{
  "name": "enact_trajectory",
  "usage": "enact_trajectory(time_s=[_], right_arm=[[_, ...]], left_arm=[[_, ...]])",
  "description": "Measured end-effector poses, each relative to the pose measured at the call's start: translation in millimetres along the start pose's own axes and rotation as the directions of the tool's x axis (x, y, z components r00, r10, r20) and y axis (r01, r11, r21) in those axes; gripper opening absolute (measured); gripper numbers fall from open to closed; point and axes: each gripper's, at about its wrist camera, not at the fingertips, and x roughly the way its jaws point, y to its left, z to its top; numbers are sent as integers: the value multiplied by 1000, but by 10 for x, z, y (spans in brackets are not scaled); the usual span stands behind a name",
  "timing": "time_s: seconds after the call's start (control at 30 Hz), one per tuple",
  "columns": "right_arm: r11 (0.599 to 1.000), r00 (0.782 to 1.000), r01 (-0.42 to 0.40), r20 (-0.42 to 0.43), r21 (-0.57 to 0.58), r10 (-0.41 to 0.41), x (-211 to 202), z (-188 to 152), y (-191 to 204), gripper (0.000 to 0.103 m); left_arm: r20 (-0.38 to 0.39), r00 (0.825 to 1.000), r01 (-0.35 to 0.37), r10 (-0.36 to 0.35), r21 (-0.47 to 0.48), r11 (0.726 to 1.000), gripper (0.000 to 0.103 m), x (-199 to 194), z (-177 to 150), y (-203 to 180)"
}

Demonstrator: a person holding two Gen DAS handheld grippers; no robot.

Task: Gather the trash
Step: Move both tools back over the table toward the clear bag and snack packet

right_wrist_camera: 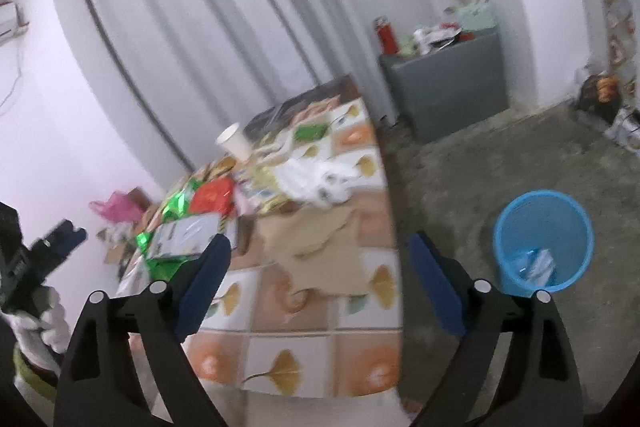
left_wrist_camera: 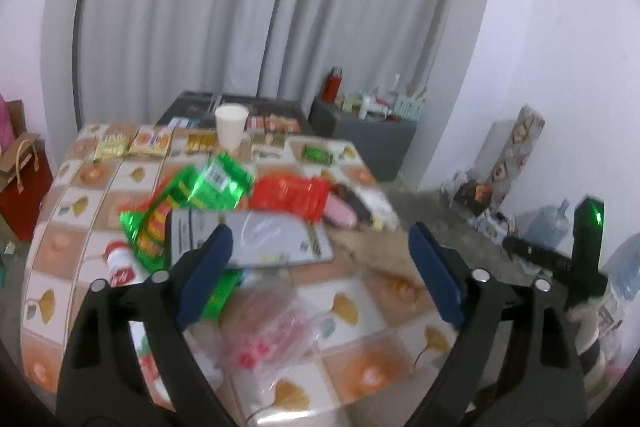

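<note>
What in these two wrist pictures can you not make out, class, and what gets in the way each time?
- Print on the grey flat packet, left wrist view: motion blur, and the left claw covers its near corner.
- Contents of the clear plastic bag, left wrist view: blurred.
- What lies in the blue bin, right wrist view: too small and blurred.
- Items on the grey cabinet, right wrist view: too small.
</note>
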Motion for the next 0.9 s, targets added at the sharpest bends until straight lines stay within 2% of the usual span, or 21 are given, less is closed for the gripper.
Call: enact_trajectory(time_s=[0.1, 0.17, 0.23, 0.3, 0.4, 0.5, 0.57, 0.63, 0.73, 0.9], right_arm=[[999, 999, -34, -41, -3, 34, 98, -67, 73, 84], [999, 997, -38, -64, -1, 38, 146, -104, 95, 83], [1000, 996, -31, -78, 2, 31, 188, -133, 98, 82], [1000, 995, -26, -98, 14, 27, 224, -161, 67, 81], [1000, 993, -22, -115, 21, 24, 270, -163, 45, 80], [1000, 992, -18, -125, 17, 20, 298, -164, 36, 80], [1000, 991, -18, -133, 17, 20, 327, -170, 37, 80], [1000, 990, -17, -139, 18, 19, 355, -162, 37, 80], [1000, 989, -19, -143, 18, 22, 390, -140, 31, 80], [1000, 989, -18, -143, 13, 19, 411, -111, 41, 80]], left_arm=[[-65, 998, 2, 1, 53, 999, 79, 90, -206, -53], [-112, 993, -15, 29, 128, 992, 79, 189, -373, -160], [-150, 982, -77, 118, 254, 964, 77, 322, -575, -315], [-176, 962, -132, 210, 373, 918, 75, 503, -774, -463], [-210, 933, -178, 293, 436, 882, 68, 756, -944, -506], [-247, 921, -178, 301, 419, 890, 64, 921, -984, -466], [-256, 912, -194, 321, 421, 886, 61, 1000, -995, -443], [-269, 902, -207, 337, 415, 886, 53, 1075, -1003, -397], [-324, 893, -193, 313, 352, 916, 43, 1144, -1025, -306], [-346, 891, -181, 296, 327, 928, 30, 1165, -1087, -264]])
